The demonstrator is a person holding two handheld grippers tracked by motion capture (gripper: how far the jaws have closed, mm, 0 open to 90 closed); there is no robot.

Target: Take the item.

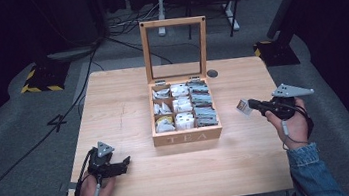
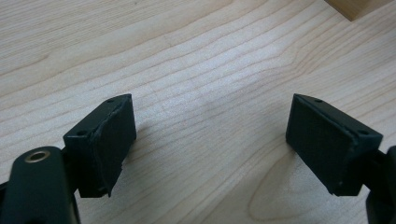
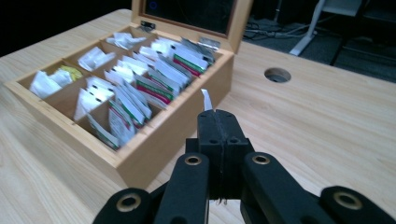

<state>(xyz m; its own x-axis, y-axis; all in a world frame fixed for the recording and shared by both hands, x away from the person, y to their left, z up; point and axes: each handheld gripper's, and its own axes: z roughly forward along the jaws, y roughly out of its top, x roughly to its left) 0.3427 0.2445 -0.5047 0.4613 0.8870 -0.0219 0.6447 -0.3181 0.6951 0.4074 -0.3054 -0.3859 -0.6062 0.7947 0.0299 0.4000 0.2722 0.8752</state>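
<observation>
From above, the left gripper (image 1: 120, 164) rests near the table's (image 1: 127, 98) front-left corner; its own view shows the jaws wide apart over bare wood. Mid-table stands the open tea box (image 1: 187, 136), packets filling its compartments. Right of it, the right gripper (image 1: 250, 104) pinches a tea packet (image 1: 243, 107), whose edge (image 3: 206, 99) barely clears the closed jaws.

A wooden tea box (image 1: 187, 135), marked "TEA" on its front wall, stands at the middle of the bench (image 1: 112, 100) with its glass-paned lid (image 1: 175, 48) raised upright at the back. Its compartments hold rows of tea bags (image 1: 182, 106), white packets on the left and middle, darker ones on the right. One small white tea bag (image 1: 243, 107) is pinched in the right gripper (image 1: 251, 103), held above the bench just right of the box.
</observation>
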